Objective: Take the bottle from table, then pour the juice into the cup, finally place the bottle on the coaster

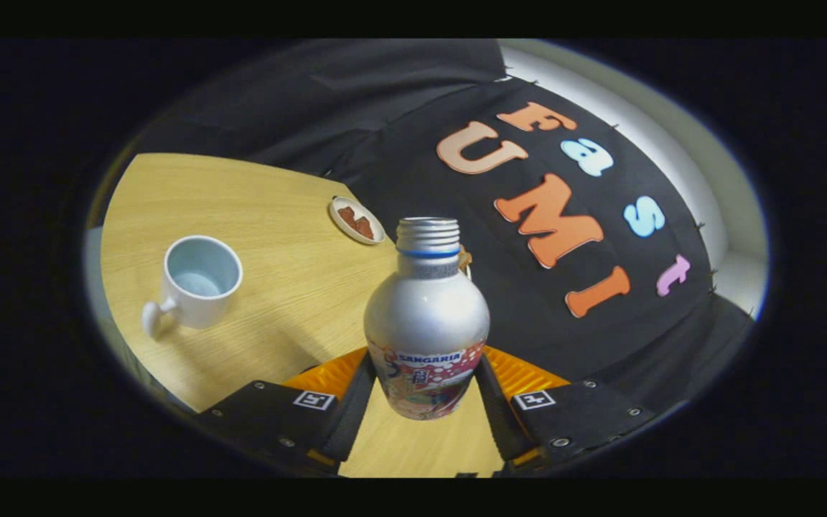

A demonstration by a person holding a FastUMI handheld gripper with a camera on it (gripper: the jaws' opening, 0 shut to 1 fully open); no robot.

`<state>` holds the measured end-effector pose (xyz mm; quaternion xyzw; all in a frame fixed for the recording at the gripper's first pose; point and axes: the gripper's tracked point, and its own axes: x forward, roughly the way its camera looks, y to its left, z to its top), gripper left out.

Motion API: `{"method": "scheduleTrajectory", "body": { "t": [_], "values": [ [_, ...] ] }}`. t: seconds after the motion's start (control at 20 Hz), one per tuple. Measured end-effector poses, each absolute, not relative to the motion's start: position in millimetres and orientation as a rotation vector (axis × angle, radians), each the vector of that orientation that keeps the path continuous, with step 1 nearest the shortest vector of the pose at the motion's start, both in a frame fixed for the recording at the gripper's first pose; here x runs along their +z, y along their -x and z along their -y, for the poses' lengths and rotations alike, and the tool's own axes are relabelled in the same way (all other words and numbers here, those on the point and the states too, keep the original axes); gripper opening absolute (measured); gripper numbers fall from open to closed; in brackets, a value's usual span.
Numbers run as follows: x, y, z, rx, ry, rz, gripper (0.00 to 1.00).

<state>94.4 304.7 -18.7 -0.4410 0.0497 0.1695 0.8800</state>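
One bottle [426, 316]: silver metal, rounded shoulders, threaded neck with a blue ring, cap off, printed label band around the lower body. It stands between my two fingers [352, 402], and both black pads press its lower sides, so my tongs [424, 398] are closed partway onto it, gripping it.

One cup [197, 281]: white, glazed, cylindrical, handle turned toward me, pale inside. It sits on the table ahead of my fingers and off to their left, well apart from the bottle.

One small dish [356, 220]: white, round, shallow, holding reddish-brown pieces. It lies beyond the bottle, a little left of its neck.

One table [270, 215]: light wood grain, curved far edge.

One small tan object [464, 260]: just behind the bottle's neck on the right, mostly hidden; I cannot tell what it is.
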Motion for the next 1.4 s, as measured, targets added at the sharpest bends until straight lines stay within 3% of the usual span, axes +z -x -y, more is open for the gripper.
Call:
{"method": "scheduleTrajectory", "body": {
  "t": [0.6,1.4],
  "values": [
    [-73.9,-123.9,-276.1,0.435,0.264,-0.272,0.76],
    [-113.5,-143.5,-287.2,0.477,0.109,-0.293,0.76]
  ]
}}
